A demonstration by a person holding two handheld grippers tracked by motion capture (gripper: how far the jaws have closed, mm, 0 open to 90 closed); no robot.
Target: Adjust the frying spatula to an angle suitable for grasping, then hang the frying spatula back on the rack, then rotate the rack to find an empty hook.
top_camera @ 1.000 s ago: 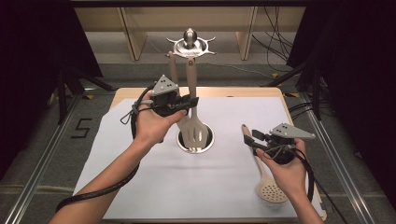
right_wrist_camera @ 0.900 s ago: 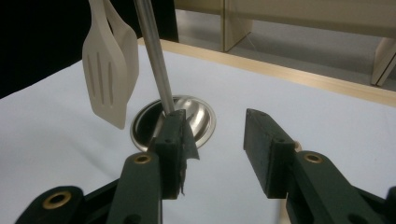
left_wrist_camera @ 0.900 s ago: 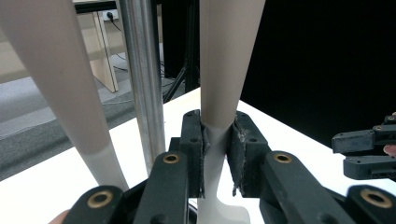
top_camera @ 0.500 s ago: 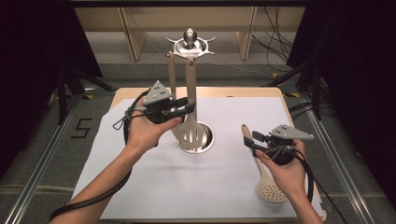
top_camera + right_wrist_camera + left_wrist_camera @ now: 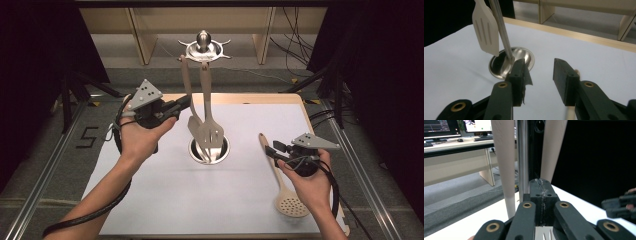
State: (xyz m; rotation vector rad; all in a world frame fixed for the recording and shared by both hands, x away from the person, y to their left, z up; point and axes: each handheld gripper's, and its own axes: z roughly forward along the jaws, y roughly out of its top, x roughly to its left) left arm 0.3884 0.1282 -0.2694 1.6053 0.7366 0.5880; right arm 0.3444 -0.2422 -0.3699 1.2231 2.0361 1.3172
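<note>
We are leaving the slotted spatula hanging on the rack over the table; since a second ago our left gripper is drawing away, jaws just closed together, empty. Our right gripper is hovering over the skimmer spoon, jaws apart, just narrowing.

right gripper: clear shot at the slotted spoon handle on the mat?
Likely yes. The right gripper hovers with jaws open directly over the slotted spoon handle, nothing between them; the rack stands well aside.
</note>
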